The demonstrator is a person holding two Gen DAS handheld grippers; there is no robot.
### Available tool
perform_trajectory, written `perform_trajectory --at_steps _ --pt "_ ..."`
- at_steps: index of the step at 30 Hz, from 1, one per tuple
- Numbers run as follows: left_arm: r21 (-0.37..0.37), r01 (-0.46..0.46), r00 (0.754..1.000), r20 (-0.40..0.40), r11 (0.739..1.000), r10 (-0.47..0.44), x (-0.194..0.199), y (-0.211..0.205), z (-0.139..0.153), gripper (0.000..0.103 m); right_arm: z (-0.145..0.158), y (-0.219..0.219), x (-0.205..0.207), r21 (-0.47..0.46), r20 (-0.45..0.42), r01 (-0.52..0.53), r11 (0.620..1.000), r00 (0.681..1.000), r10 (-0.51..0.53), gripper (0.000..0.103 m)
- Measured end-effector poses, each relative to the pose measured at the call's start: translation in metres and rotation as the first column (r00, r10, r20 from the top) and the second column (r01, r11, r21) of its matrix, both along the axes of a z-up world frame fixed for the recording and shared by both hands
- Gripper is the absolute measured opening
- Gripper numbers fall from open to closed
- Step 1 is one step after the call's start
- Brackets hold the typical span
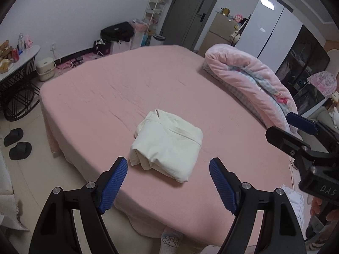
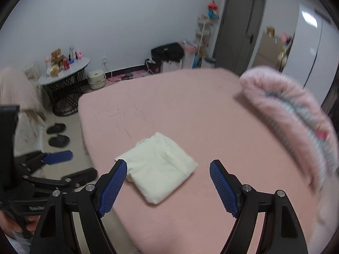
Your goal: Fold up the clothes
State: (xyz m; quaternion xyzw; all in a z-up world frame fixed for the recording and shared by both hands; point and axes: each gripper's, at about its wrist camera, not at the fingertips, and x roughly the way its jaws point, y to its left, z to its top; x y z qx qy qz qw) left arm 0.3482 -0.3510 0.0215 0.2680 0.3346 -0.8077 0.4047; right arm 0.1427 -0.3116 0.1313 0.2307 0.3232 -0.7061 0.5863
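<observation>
A cream garment (image 1: pixel 167 146) lies folded into a compact bundle on the pink bed (image 1: pixel 127 93), near its front edge. My left gripper (image 1: pixel 168 173) hangs above and in front of it, open, with nothing between its blue pads. In the right wrist view the same folded garment (image 2: pixel 161 167) lies just beyond my right gripper (image 2: pixel 168 175), which is also open and holds nothing. The right gripper's body shows at the right edge of the left wrist view. The left gripper appears at the left edge of the right wrist view.
A rolled pink quilt (image 1: pixel 254 80) lies along the bed's right side. On the floor to the left are black slippers (image 1: pixel 17 144), a round side table (image 1: pixel 17 63) with bottles and snacks, and a white appliance (image 1: pixel 45 67). A grey door (image 1: pixel 190 12) and white wardrobe (image 1: pixel 271 29) stand behind.
</observation>
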Motion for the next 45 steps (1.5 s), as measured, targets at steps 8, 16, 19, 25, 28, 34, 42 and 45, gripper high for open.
perform_trajectory --at_steps 8,16,19,25,28,34,42,45 --pt "-0.055 0.010 1.000 0.017 0.998 -0.009 -0.005 0.042 0.021 0.079 0.028 0.038 0.015 0.001 -0.138 -0.031 1.000 0.990 0.031 0.080" --pt "-0.116 -0.006 0.998 0.067 0.993 0.014 0.006 0.071 0.043 0.079 0.033 0.077 0.004 0.003 0.093 0.059 0.998 0.994 -0.059 0.080" --pt "-0.106 -0.026 0.999 0.044 0.994 0.031 0.016 0.076 0.050 0.079 0.035 0.090 0.005 -0.004 0.133 0.094 0.996 0.987 -0.092 0.080" --pt "-0.122 -0.047 0.997 0.062 0.991 0.055 0.026 0.088 0.063 0.079 0.043 0.109 0.020 -0.030 0.120 0.136 0.990 0.984 -0.132 0.080" --pt "-0.141 -0.047 0.996 0.069 0.989 0.057 0.028 0.095 0.069 0.079 0.047 0.116 0.027 -0.045 0.127 0.151 0.987 0.981 -0.144 0.080" --pt "-0.166 -0.016 0.993 0.113 0.986 0.035 0.024 0.108 0.080 0.079 0.046 0.125 0.032 -0.030 0.182 0.175 0.984 0.969 -0.167 0.080" --pt "-0.145 0.001 0.994 0.108 0.989 0.015 0.024 0.114 0.086 0.079 0.051 0.134 0.032 -0.029 0.183 0.216 0.976 0.961 -0.207 0.080" --pt "-0.141 0.008 0.993 0.120 0.990 0.009 0.021 0.115 0.084 0.079 0.051 0.136 0.031 -0.027 0.187 0.219 0.975 0.960 -0.210 0.080"
